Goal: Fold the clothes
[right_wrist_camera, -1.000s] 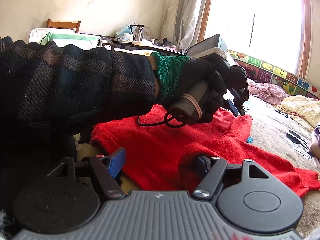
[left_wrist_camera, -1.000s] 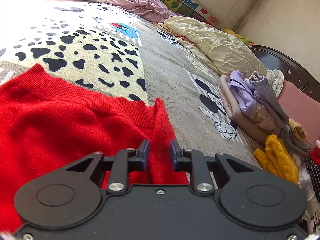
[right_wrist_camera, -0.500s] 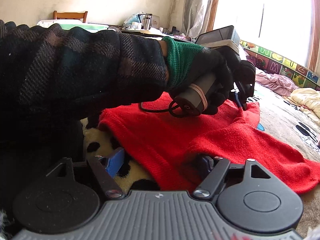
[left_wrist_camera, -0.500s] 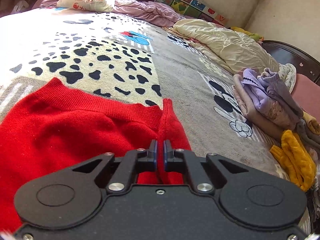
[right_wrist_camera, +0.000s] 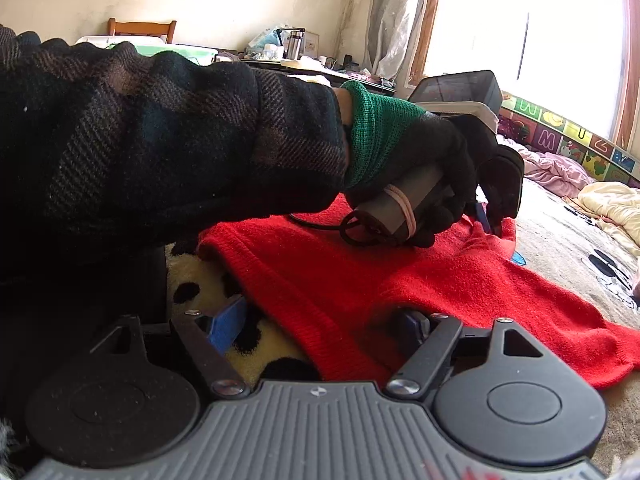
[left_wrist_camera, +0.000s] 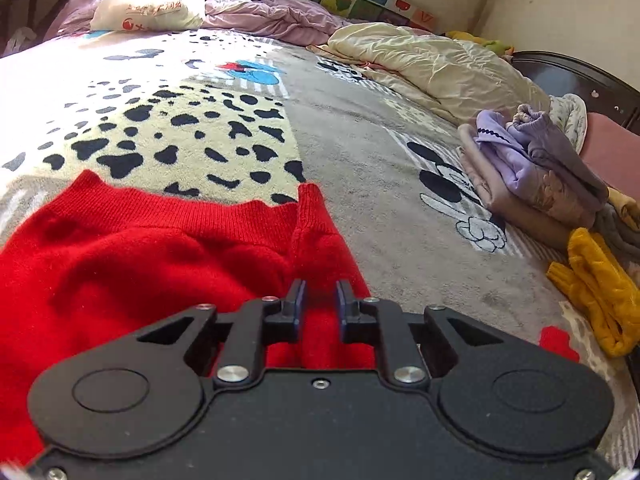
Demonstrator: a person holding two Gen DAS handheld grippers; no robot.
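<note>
A red knit sweater (left_wrist_camera: 140,248) lies spread on the patterned bed blanket (left_wrist_camera: 360,152). My left gripper (left_wrist_camera: 320,292) sits low over a raised fold at the sweater's right edge. Its jaws are opening, and the red fabric stands between the pads without being pinched. In the right wrist view, a gloved hand (right_wrist_camera: 432,168) holds that left gripper (right_wrist_camera: 490,220) at the sweater's far corner. My right gripper (right_wrist_camera: 320,316) is wide and still opening at the near hem of the sweater (right_wrist_camera: 440,280). The hem lies between its fingers, and cloth partly covers the right finger.
A stack of folded purple and beige clothes (left_wrist_camera: 532,168) and a yellow garment (left_wrist_camera: 600,296) lie at the bed's right side. Behind them are a cream quilt (left_wrist_camera: 432,64) and a pillow (left_wrist_camera: 152,0). A dark sleeve (right_wrist_camera: 160,140) fills the left of the right wrist view.
The left jaws closed on the sweater's fold half a second ago and have now parted again. The right jaws have widened slightly over the near hem.
</note>
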